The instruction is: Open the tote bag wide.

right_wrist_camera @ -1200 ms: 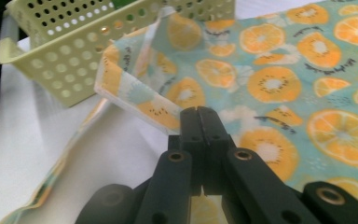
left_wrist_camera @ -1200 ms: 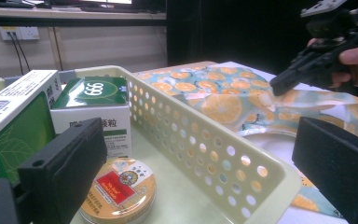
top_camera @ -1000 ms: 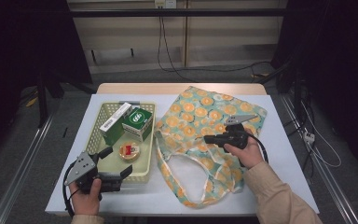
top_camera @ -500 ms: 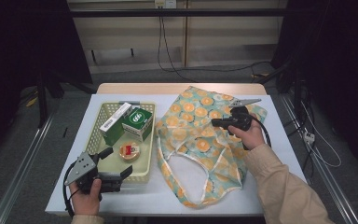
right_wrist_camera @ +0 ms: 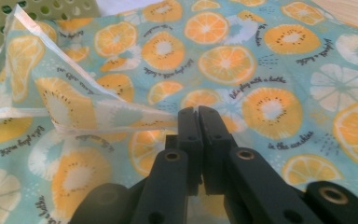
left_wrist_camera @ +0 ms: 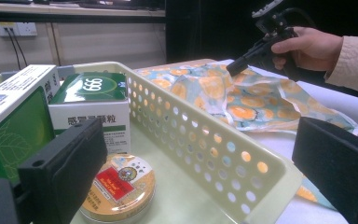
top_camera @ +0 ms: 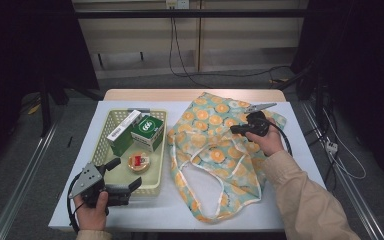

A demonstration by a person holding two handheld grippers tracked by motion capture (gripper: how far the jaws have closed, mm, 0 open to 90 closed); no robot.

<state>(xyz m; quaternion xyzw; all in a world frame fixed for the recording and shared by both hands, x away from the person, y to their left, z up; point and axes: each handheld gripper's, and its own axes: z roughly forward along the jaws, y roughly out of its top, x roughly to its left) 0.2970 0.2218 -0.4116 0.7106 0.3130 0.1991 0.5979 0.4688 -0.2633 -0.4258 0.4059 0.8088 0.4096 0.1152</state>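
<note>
Right gripper farther back, fruit-print bag fold between closed jaws.

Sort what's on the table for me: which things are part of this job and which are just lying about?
In the job:
- orange-print bag, a fold pinched and lifted by the shut right tool
- basket holding two green boxes and a round tin
- left tool, open at the basket's near edge

Lying about:
- cables on the floor
- wall socket
</note>
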